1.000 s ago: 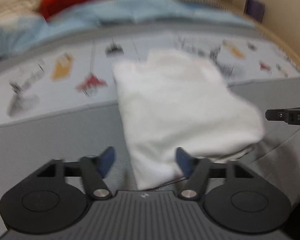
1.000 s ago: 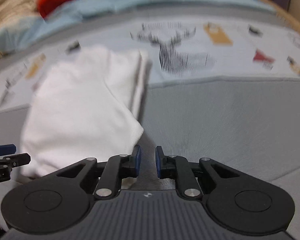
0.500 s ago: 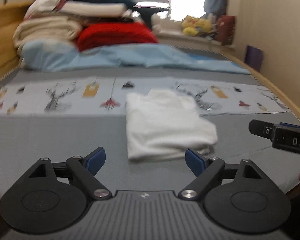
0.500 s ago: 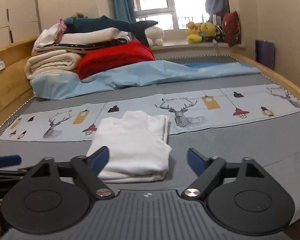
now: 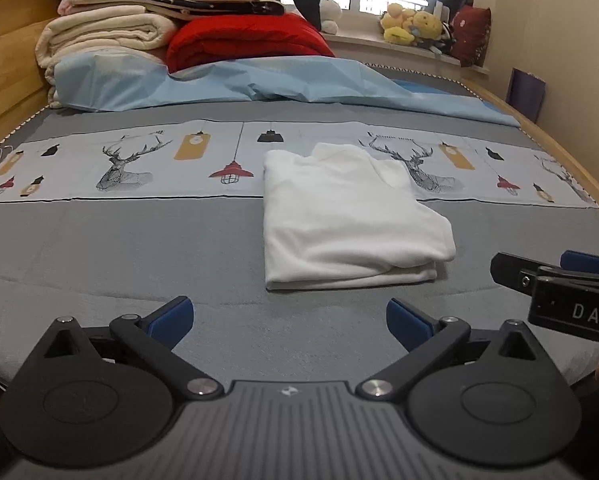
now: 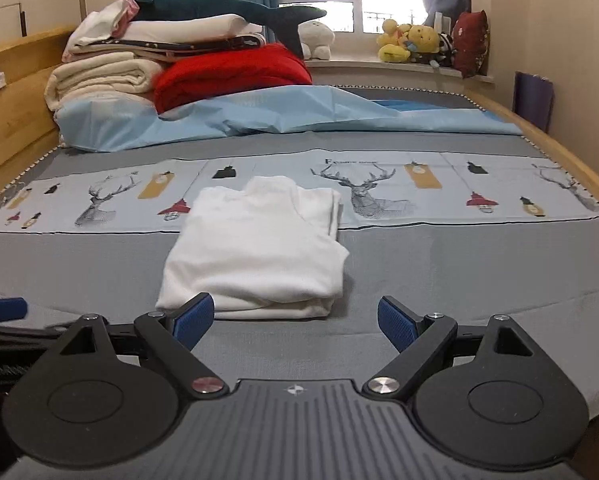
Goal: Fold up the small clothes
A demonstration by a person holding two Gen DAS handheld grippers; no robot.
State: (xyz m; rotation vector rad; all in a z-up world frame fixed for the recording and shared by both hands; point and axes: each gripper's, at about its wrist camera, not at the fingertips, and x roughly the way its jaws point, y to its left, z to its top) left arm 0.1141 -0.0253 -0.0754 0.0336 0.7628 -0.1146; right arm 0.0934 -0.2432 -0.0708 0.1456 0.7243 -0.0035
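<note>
Since the left gripper point(image 5: 289, 318) and right gripper point(image 6: 295, 322) both hover spread and empty short of the folded white shirt point(image 6: 259, 252) on the grey bedsheet point(image 5: 119, 248), any careless nudge could undo its loose layers.

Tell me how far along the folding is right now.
Done: the white garment lies folded into a compact stack on the grey bedspread. In hand: nothing; left gripper and right gripper hover short of it, jaws wide open. Left: no other unfolded small clothes in view.
</note>
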